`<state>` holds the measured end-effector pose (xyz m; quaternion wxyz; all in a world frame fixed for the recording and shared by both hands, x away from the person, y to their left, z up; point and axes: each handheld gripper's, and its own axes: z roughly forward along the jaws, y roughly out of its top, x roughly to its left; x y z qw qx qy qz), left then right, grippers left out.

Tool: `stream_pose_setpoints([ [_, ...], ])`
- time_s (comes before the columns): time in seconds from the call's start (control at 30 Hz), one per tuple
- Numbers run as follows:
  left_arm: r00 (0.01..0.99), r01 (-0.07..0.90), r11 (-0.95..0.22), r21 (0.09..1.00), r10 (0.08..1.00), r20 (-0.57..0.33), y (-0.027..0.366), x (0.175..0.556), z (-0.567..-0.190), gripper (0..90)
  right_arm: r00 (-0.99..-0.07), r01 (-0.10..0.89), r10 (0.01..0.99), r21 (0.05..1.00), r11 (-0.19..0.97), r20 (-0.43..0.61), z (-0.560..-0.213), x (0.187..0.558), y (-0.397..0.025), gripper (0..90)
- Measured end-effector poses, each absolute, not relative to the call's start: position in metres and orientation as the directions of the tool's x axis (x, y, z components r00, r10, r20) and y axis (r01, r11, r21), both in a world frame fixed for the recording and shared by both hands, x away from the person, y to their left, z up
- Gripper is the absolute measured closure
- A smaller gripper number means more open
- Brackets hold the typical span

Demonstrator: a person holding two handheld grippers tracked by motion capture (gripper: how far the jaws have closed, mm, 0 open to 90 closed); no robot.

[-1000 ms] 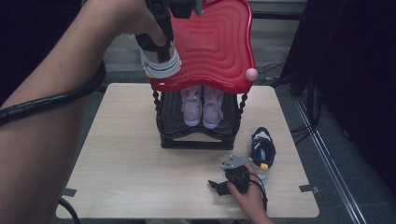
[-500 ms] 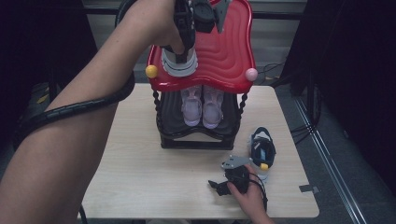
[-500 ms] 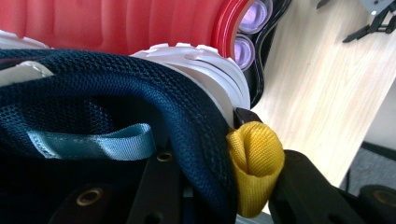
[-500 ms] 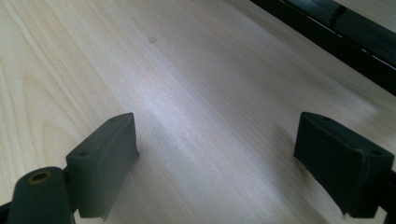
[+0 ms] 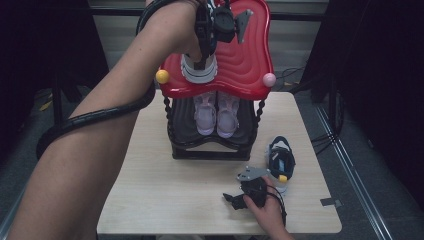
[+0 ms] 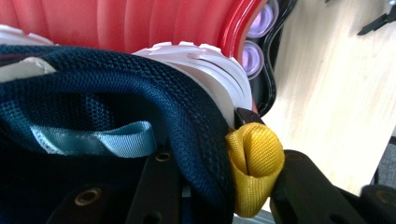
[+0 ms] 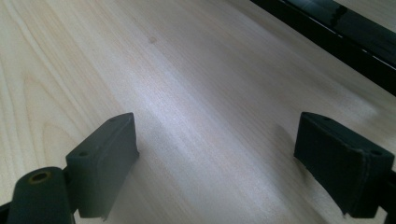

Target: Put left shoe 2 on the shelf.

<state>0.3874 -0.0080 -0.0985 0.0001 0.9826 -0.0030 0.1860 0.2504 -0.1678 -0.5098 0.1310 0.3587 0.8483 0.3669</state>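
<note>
Left gripper view: navy shoe (image 6: 140,112) shows no readable label.

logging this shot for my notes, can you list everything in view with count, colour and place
shoe rack: 1, black frame with wavy red top, back middle of the table
navy shoe in hand: 1, navy with white sole and yellow heel loop, over the rack's red top, clamped at the heel
navy shoe on table: 1, navy with white and yellow, on the table right of the rack
pink shoes: 2, pale pink, side by side on the rack's lower shelf
knobs: 2, one yellow, one pink, front corners of the red top
table: 1, light wood
left gripper: 1, black, jaws shut on the shoe's heel
right gripper: 1, black, jaws open, low over the table's front
</note>
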Motion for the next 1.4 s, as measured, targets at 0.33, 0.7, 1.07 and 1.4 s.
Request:
stream_pose_setpoints([
  [0.33,0.924,0.002,-1.000,-0.001,0.001,0.381,-0.011,0.396,-0.104,70.8,-0.708,0.512,0.705,0.716,0.474,0.041,-0.510,0.250,-0.168,12.4],
  [0.7,0.919,0.013,-1.000,0.000,0.012,0.394,-0.016,0.400,-0.109,69.8,-0.708,0.513,0.705,0.716,0.473,0.041,-0.510,0.250,-0.168,12.4],
  [1.07,0.913,0.026,-1.000,0.017,0.031,0.406,-0.015,0.400,-0.111,68.9,-0.708,0.513,0.705,0.716,0.473,0.041,-0.510,0.250,-0.168,12.3],
  [1.4,0.912,0.039,-0.999,0.030,0.048,0.408,-0.011,0.400,-0.112,66.9,-0.708,0.512,0.705,0.716,0.473,0.041,-0.510,0.250,-0.168,12.3],
])
